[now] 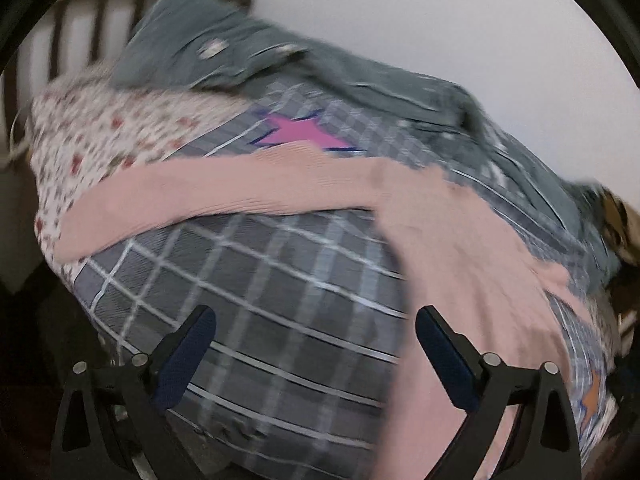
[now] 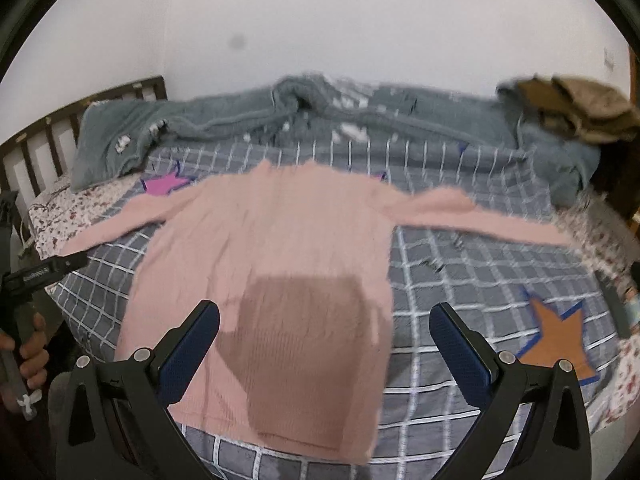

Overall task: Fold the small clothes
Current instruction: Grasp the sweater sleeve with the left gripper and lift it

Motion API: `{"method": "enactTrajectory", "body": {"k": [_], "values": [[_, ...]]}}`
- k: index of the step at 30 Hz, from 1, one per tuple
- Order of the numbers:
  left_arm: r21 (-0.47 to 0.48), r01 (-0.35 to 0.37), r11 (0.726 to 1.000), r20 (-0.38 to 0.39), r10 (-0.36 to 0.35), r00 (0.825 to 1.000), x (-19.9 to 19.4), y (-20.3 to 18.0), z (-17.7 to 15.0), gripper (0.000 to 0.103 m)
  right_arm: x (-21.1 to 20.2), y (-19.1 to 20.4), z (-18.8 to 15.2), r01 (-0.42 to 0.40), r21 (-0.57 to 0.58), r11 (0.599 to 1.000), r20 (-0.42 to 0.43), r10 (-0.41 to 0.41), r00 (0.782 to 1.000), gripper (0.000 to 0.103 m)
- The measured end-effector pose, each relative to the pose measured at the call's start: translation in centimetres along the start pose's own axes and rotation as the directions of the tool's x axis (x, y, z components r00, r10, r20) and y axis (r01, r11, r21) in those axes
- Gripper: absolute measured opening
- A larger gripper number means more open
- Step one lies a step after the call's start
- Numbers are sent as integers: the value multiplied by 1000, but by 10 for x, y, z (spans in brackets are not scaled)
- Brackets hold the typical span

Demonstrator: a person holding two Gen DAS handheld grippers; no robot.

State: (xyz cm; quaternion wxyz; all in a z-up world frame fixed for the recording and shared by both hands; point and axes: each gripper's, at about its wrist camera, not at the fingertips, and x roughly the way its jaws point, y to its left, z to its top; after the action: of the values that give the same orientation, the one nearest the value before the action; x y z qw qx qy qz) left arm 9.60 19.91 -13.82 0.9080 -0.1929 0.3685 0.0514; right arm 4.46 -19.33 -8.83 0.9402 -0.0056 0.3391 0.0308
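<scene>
A pink knit sweater (image 2: 276,264) lies flat on a grey checked bedspread (image 2: 472,280), both sleeves spread out to the sides. My right gripper (image 2: 324,320) hovers open over its lower hem, nothing between the fingers. In the left wrist view the same pink sweater (image 1: 460,264) runs along the right side, with one sleeve (image 1: 208,200) stretched across the picture. My left gripper (image 1: 316,328) stands open above the checked spread just left of the sweater's body, holding nothing. That view is tilted and blurred.
A grey-blue fleece garment (image 2: 224,128) lies bunched along the far side of the bed by the white wall. Brown folded clothes (image 2: 580,108) sit at the far right. A dark wooden headboard (image 2: 48,136) stands at left. A hand (image 2: 32,344) grips the other tool's handle at the left edge.
</scene>
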Motion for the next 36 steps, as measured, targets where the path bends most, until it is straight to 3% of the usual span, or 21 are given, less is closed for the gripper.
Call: {"method": "enactTrajectory", "body": {"k": [4,9,18,21,23,25,31,36], "values": [[-144,-16,989,-22,13,1000,27,58,15,89,26,1,0,1,29,1000,-20,-1,1000,103],[-291,-27,956,-25,21,999,48,118,28,77,43,6,9,21,24,1000,-11,-21,1000,99],[-388,-8,922,17,16,1000,67,155,43,69,67,23,31,-9,3,1000,-17,9,1000,98],[-426,-50,903,21,65,998,67,159,47,56,69,27,33,-17,-4,1000,-8,17,1000,98],[-435,-86,896,22,106,994,64,161,48,35,70,26,34,-23,-6,1000,-4,23,1000,98],[-399,-120,909,38,147,988,60,157,55,13,69,23,32,-24,-11,1000,4,24,1000,98],[-305,-180,935,79,213,974,40,123,85,11,65,1,28,-30,-10,1000,21,30,999,98],[-181,-138,974,160,167,973,19,46,122,11,57,-30,27,-24,4,1000,60,23,998,98]]}}
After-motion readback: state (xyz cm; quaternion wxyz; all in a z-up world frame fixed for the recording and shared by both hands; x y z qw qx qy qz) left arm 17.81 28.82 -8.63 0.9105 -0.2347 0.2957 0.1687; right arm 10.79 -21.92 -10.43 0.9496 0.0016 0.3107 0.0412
